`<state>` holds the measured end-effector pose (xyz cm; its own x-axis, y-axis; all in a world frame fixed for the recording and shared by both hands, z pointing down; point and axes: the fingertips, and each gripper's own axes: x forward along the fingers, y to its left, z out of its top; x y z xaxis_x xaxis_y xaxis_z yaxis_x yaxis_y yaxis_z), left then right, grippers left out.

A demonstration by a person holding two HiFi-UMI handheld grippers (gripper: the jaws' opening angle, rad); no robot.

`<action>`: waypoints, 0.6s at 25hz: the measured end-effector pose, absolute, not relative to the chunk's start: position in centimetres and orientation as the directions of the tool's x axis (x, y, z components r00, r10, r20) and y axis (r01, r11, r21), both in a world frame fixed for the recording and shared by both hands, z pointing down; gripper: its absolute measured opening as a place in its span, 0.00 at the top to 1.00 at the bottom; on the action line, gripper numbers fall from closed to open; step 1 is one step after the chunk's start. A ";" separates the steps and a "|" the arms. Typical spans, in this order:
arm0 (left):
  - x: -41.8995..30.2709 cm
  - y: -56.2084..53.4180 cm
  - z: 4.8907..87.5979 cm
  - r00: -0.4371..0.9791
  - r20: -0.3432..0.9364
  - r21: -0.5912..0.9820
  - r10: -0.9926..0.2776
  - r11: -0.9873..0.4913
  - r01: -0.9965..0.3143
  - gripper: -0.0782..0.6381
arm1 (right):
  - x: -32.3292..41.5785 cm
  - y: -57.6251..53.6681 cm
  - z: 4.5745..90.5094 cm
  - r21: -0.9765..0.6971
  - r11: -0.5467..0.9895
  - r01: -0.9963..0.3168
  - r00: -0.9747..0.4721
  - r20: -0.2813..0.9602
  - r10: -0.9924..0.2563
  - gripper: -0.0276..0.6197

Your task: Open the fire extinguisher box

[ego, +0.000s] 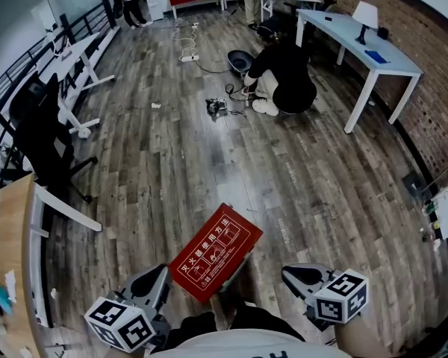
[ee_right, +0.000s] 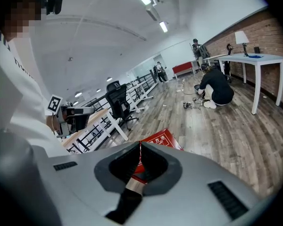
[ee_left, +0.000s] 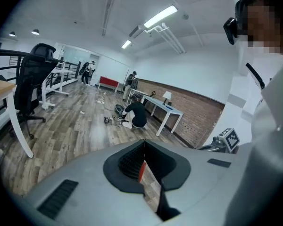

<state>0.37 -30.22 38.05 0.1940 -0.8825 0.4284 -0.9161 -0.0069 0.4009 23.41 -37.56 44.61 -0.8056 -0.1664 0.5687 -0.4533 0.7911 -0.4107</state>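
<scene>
The fire extinguisher box (ego: pixel 215 252) is a flat red case with white print, lying closed on the wood floor just in front of me. My left gripper (ego: pixel 163 271) hangs to its left and my right gripper (ego: pixel 288 271) to its right, both above the floor and apart from the box. Each has its jaws shut with nothing between them. In the right gripper view the red box (ee_right: pixel 161 139) shows just past the closed jaws of the right gripper (ee_right: pixel 140 145). In the left gripper view the left gripper (ee_left: pixel 144 142) points out over the room.
A person in black (ego: pixel 284 77) crouches on the floor farther out, beside cables and small tools (ego: pixel 218 107). A white table (ego: pixel 358 36) stands at the right by the brick wall. A black office chair (ego: pixel 41 136) and a wooden desk (ego: pixel 4 259) are at the left.
</scene>
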 end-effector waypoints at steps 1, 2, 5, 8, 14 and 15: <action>0.2 -30.4 38.1 0.187 0.428 0.401 -0.884 0.000 -0.916 0.88 | 23.0 -37.8 44.6 -0.412 0.797 -0.442 -0.811 0.564 -0.157 0.94; 0.0 -30.5 38.2 0.182 0.429 0.401 -0.885 0.006 -0.916 0.88 | 22.7 -38.0 44.6 -0.414 0.801 -0.432 -0.815 0.560 -0.150 0.94; -0.2 -30.5 38.5 0.172 0.438 0.398 -0.882 0.019 -0.917 0.88 | 21.8 -38.7 45.5 -0.425 0.805 -0.415 -0.820 0.557 -0.129 0.94; -0.5 -30.2 38.8 0.172 0.462 0.381 -0.870 0.020 -0.924 0.88 | 20.6 -38.8 46.8 -0.475 0.793 -0.381 -0.835 0.544 -0.076 0.94; -2.2 -30.1 40.4 0.208 0.514 0.379 -0.832 0.003 -0.925 0.88 | 19.0 -38.1 50.3 -0.537 0.739 -0.407 -0.831 0.554 -0.055 0.94; -2.3 -30.3 41.0 0.233 0.520 0.382 -0.822 -0.020 -0.924 0.88 | 18.9 -38.1 51.1 -0.551 0.723 -0.417 -0.834 0.548 -0.063 0.94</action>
<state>-2.33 -30.26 40.97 0.2326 -0.8216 0.5205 -0.9240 -0.0197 0.3819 18.91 -38.13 51.12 -0.8344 -0.0634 0.5475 -0.4168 0.7226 -0.5515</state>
